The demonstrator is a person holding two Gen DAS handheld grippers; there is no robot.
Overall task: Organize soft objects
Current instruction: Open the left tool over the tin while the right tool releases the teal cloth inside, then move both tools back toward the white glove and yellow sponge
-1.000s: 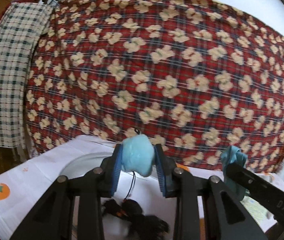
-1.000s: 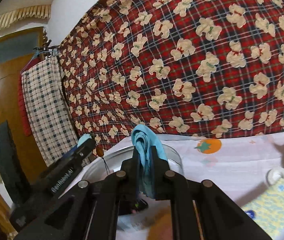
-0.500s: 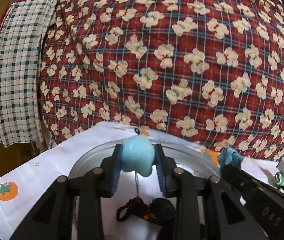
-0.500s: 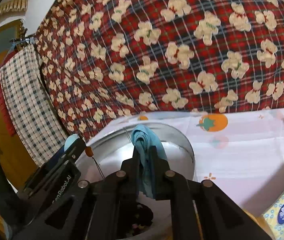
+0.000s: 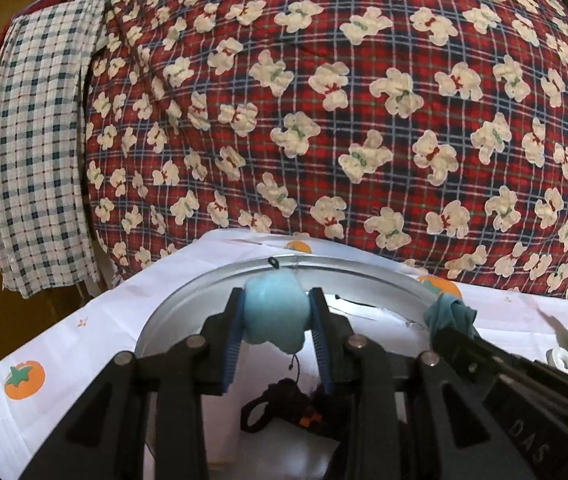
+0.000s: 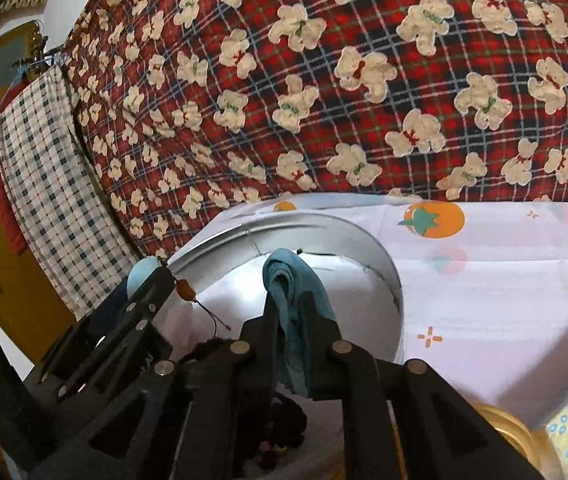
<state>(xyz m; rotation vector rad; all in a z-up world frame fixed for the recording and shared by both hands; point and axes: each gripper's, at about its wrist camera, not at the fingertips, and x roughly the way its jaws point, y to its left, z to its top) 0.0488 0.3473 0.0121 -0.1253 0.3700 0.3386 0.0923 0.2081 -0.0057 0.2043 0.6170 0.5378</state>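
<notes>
A: While both loads hang over the round metal tin [image 5: 219,284], which step is this?

B: Drop-off, I judge. Nearest the lens, the left hand-held gripper [image 5: 277,322] is clamped on a pale blue soft ball [image 5: 273,316] whose black cord dangles down. The right hand-held gripper [image 6: 299,312] has a folded teal cloth [image 6: 292,300] between its pads; its jaws have just been easing apart, yet the cloth has not fallen.

A: Below them?

B: A dark soft thing with an orange spot [image 5: 284,406] already lies on the tin's white floor. Further out, the tin's rim, then the tomato-print cover on the table [image 6: 484,280], then a red plaid blanket with bears [image 5: 364,120].

A: Next move?

B: Both pieces sit inside the rim line, so letting go should do. The cloth looks due first. Its loose folds may snag on the pads, so open wide; watch the ball's cord likewise.
</notes>
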